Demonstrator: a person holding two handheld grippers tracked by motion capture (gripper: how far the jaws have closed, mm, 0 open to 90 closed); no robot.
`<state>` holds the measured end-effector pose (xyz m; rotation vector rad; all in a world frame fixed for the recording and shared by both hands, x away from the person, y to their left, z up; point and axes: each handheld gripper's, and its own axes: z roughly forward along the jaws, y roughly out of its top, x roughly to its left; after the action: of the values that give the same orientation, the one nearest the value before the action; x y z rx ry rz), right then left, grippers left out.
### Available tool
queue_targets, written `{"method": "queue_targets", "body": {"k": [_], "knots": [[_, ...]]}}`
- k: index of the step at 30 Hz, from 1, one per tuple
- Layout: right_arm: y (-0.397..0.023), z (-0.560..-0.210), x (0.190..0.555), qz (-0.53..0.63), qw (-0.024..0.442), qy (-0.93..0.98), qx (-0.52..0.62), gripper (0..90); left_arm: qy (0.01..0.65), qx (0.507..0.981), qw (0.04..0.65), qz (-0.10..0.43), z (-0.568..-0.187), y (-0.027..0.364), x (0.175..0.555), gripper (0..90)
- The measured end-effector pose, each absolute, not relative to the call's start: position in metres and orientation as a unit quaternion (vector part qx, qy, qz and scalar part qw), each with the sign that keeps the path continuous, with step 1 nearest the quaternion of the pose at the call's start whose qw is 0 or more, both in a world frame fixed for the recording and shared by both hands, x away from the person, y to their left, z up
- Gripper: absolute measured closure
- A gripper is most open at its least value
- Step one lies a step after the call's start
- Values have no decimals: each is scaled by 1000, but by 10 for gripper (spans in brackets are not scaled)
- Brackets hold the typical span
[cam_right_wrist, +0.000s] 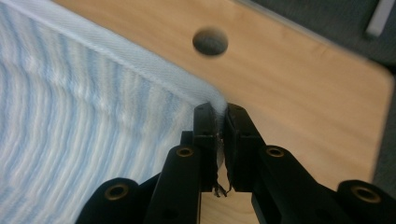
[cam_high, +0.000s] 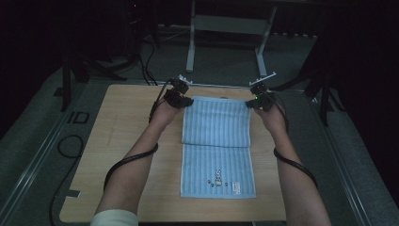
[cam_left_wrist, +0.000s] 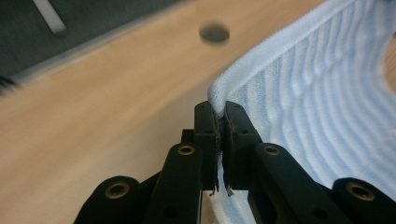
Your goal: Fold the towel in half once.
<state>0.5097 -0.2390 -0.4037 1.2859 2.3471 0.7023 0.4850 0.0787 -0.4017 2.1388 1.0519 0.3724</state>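
A light blue striped towel lies lengthwise on the wooden table, its far half lifted off the surface. My left gripper is shut on the towel's far left corner, the white hem pinched between the black jaws. My right gripper is shut on the far right corner in the same way. Both grippers hang above the table near its far edge. The near half of the towel lies flat, with a small printed mark and a label near its front hem.
A round hole in the tabletop lies beyond the towel near the far edge, also seen as the hole. Cables trail from both grippers along the forearms. A metal frame stands on the dark floor behind the table.
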Motion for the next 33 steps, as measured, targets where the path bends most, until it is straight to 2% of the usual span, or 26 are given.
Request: {"method": "queue_targets", "body": {"k": [8, 15, 21, 33], "knots": [[-239, -346, 492, 291, 239, 826, 419, 835, 380, 821, 387, 178, -361, 87, 465, 849], [-248, -334, 455, 321, 256, 827, 385, 832, 349, 824, 416, 164, -362, 92, 428, 847], [-261, -360, 401, 345, 233, 839, 350, 831, 332, 832, 425, 132, -392, 101, 382, 848], [-274, -451, 322, 317, 166, 874, 328, 828, 303, 866, 391, 76, -471, 94, 308, 846]]}}
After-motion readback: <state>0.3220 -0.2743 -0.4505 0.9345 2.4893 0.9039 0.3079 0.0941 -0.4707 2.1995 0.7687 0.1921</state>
